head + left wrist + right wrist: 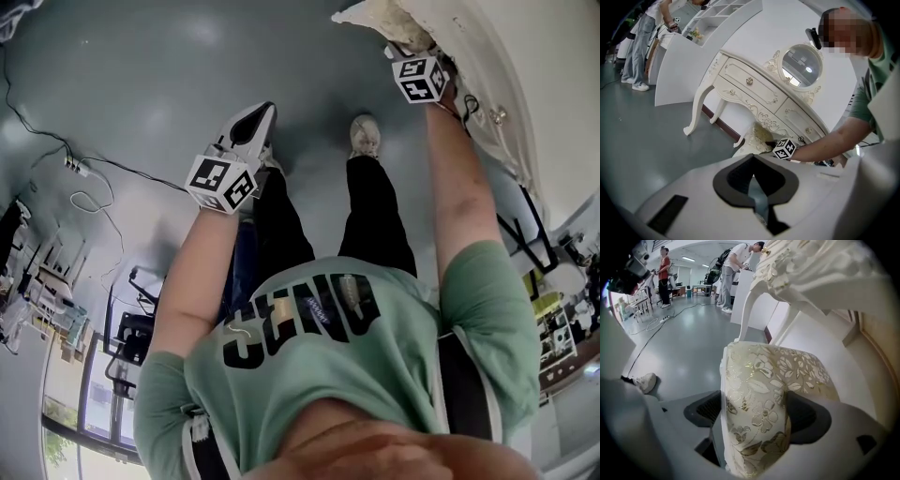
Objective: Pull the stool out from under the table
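Note:
The stool has a cream cushion with a gold flower pattern and stands under the white dressing table. In the head view the stool shows at the top edge, below the table's rim. My right gripper is open, and the cushion's near edge fills the space between its dark pads. From the left gripper view the stool shows under the drawers, with my right gripper's marker cube just in front of it. My left gripper hangs over the bare floor, shut and empty, well short of the stool.
The grey floor carries cables and a power strip at the left. My own shoe stands left of the stool. A white partition panel rises behind the table's curved leg. Other people work at benches farther back.

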Motion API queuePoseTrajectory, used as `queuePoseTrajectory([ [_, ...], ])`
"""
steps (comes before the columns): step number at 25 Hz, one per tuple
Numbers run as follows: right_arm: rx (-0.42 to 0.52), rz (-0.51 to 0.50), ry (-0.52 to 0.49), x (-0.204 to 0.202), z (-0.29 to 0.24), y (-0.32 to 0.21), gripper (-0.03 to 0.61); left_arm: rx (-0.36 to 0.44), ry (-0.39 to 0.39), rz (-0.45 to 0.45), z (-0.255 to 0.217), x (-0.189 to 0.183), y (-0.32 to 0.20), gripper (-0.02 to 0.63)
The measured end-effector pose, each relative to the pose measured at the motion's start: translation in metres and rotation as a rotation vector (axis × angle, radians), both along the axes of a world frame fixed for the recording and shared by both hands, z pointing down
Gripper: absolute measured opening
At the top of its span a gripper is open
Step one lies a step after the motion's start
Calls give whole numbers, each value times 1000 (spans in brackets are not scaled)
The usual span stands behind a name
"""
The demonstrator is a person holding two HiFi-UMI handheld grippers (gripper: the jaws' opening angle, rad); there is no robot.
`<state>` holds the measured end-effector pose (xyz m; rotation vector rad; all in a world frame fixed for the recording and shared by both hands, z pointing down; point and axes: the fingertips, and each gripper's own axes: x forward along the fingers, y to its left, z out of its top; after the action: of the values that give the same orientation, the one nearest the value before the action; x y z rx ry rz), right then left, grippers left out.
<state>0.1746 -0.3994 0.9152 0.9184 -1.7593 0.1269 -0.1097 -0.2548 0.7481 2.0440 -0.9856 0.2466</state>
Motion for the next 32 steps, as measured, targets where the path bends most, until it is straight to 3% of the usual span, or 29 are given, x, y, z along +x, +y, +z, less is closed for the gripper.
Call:
queuePoseTrajectory([
  [13, -23, 4, 23, 2, -4, 3, 394, -6, 23, 1, -3, 7, 5, 8],
  [32, -41, -21, 36, -27, -1, 47, 377, 13, 15, -20, -10, -17, 30, 8],
])
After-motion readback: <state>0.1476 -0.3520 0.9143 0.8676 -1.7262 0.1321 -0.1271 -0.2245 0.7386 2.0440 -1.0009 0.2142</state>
